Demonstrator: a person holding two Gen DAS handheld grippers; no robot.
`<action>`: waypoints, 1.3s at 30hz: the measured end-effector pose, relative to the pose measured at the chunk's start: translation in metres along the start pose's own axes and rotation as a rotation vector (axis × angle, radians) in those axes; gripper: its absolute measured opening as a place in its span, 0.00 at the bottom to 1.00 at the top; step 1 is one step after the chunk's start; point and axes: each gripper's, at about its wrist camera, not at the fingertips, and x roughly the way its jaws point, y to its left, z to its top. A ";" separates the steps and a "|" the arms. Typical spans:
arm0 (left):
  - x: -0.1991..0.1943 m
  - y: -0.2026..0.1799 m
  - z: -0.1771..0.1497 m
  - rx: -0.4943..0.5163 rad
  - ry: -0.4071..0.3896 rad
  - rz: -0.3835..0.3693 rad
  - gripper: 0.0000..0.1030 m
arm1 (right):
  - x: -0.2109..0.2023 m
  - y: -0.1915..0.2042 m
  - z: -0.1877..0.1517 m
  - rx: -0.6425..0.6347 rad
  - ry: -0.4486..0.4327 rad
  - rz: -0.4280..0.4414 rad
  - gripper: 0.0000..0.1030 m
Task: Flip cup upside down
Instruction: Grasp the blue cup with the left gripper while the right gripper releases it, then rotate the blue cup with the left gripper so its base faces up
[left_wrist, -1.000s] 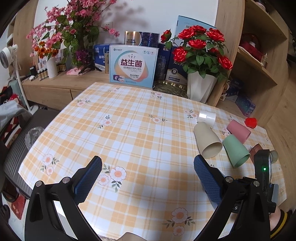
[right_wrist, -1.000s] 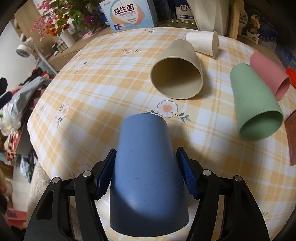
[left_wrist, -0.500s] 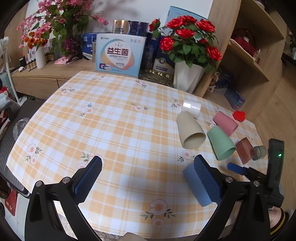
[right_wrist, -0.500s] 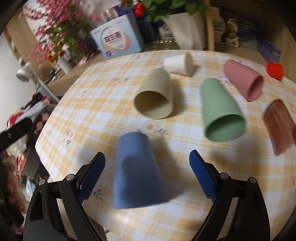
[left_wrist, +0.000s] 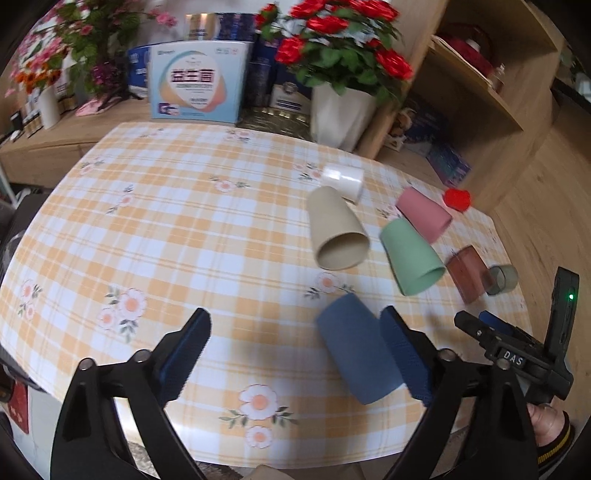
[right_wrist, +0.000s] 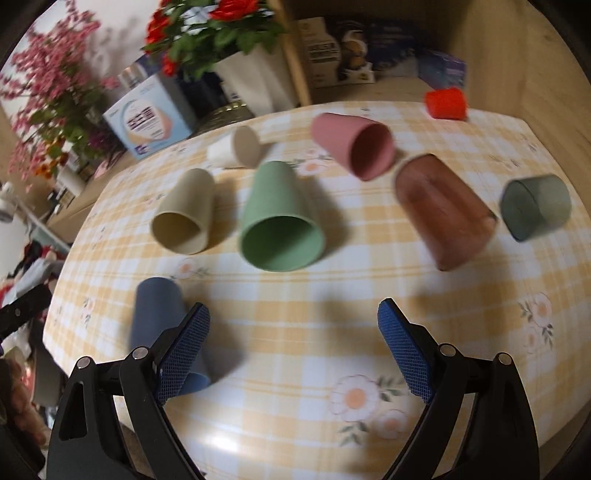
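- Now the blue cup (right_wrist: 159, 325) stands upside down on the checked tabletop (right_wrist: 295, 295), rim down, base up, free of both grippers.
- Right gripper (right_wrist: 293, 354): jaws wide, nothing between them; the blue cup sits just outside its left pad.
- Left gripper (left_wrist: 295, 354): jaws wide and empty, over the tabletop's near edge; the blue cup (left_wrist: 356, 350) shows just beside its right pad.
- Beyond, on their sides: a beige cup (right_wrist: 186, 214), a green cup (right_wrist: 280, 218), a pink cup (right_wrist: 351, 147), a brown cup (right_wrist: 441, 210), a white cup (right_wrist: 234, 149) and a grey cup (right_wrist: 535, 206).
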 end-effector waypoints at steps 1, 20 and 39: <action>0.002 -0.004 0.000 0.003 0.006 0.001 0.86 | 0.000 -0.007 -0.001 0.014 0.003 0.005 0.86; 0.099 -0.003 0.007 -0.411 0.313 -0.115 0.83 | 0.008 -0.040 -0.014 0.027 0.041 -0.092 0.86; 0.133 -0.012 -0.001 -0.366 0.388 -0.092 0.55 | 0.016 -0.040 -0.016 0.046 0.063 -0.089 0.86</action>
